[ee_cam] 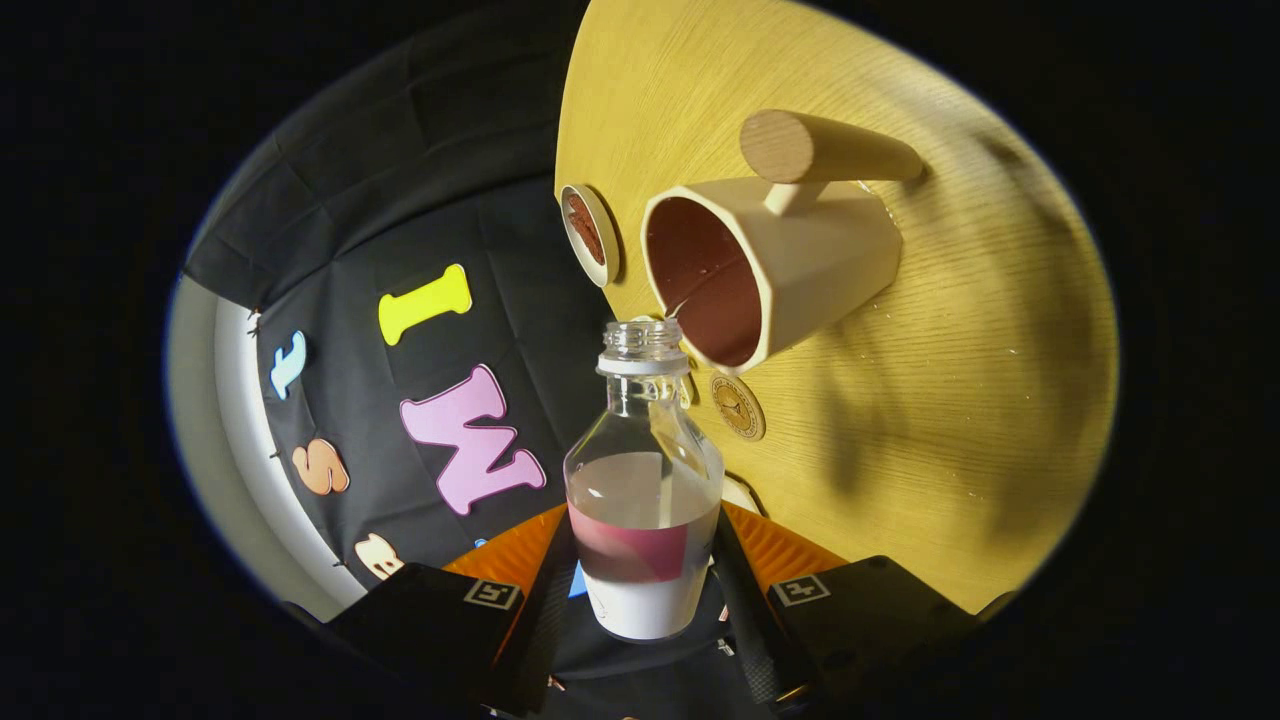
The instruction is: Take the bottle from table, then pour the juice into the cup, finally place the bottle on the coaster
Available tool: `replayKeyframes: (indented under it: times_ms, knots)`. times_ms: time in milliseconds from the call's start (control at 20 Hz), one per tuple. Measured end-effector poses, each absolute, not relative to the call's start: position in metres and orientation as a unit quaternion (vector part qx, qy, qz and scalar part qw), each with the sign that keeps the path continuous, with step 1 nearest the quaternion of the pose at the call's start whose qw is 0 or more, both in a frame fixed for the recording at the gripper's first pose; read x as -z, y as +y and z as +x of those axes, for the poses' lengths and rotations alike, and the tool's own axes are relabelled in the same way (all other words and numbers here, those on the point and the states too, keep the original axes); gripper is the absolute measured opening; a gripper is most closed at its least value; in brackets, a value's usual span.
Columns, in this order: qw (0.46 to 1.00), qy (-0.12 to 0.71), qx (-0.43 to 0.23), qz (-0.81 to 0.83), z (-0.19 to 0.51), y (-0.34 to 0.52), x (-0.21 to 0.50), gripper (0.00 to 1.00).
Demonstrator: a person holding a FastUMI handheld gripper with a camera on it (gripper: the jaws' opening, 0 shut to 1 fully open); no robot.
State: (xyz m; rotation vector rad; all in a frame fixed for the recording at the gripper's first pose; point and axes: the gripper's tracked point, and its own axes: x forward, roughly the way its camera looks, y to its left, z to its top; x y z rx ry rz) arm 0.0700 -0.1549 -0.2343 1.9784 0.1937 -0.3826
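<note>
You're gripping the bottle (644, 480) between both fingers of the gripper (645, 600), pads pressing its lower sides. You're tipping it, its open mouth sitting just at the rim of the cup (790, 265) beyond the fingers. The coaster (590, 235) is lying just beside the cup on the table (960, 400).

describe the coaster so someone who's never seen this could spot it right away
Start at the wooden table and find the cream cup with the thick handle, just beyond the mouth of the bottle held in the gripper. The coaster lies beside the cup: a small flat disc with a pale rim and reddish-brown centre, unlike the smaller gold round emblem.
</note>
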Motion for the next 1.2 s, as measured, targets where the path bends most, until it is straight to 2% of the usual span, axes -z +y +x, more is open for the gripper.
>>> replayKeyframes:
  times_ms: [1000, 1200]
  knots:
    - [0.472, 0.073, 0.159, 0.864, 0.077, -0.162, 0.214, 0.76]
    - [0.442, 0.072, 0.154, 0.880, 0.078, -0.160, 0.208, 0.76]
